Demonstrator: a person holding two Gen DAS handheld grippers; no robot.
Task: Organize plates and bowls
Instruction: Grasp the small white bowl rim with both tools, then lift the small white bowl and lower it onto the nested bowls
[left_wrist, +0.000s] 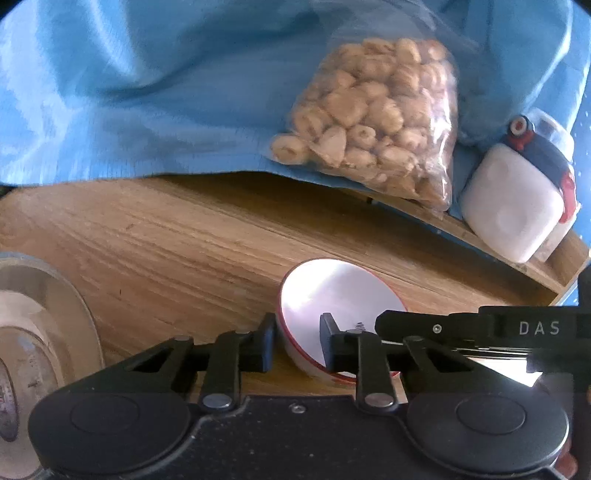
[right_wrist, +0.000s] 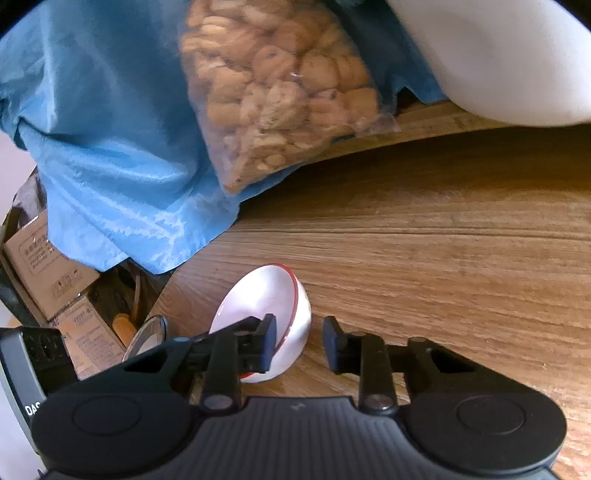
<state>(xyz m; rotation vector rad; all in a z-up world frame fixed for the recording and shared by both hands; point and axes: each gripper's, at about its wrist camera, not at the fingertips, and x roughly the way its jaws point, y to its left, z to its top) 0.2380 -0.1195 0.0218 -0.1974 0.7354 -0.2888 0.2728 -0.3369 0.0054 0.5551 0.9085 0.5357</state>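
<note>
A small white bowl with a red rim (left_wrist: 343, 295) sits tilted on the wooden table (left_wrist: 166, 240). My left gripper (left_wrist: 297, 341) straddles its left wall, one pad against the outside and the other inside the bowl, clamping it. In the right wrist view the same bowl (right_wrist: 266, 295) leans to the left. My right gripper (right_wrist: 299, 341) straddles its right wall. One finger rests inside the bowl, while the outer finger (right_wrist: 334, 343) stands a sliver off the wall with wood showing between.
A blue cloth (left_wrist: 147, 92) covers the back, with a clear bag of biscuits (left_wrist: 376, 118) and a white container with a red and blue lid (left_wrist: 517, 199) on it. A glass dish (left_wrist: 40, 332) is at the left. Cardboard boxes (right_wrist: 48, 258) lie below the table edge.
</note>
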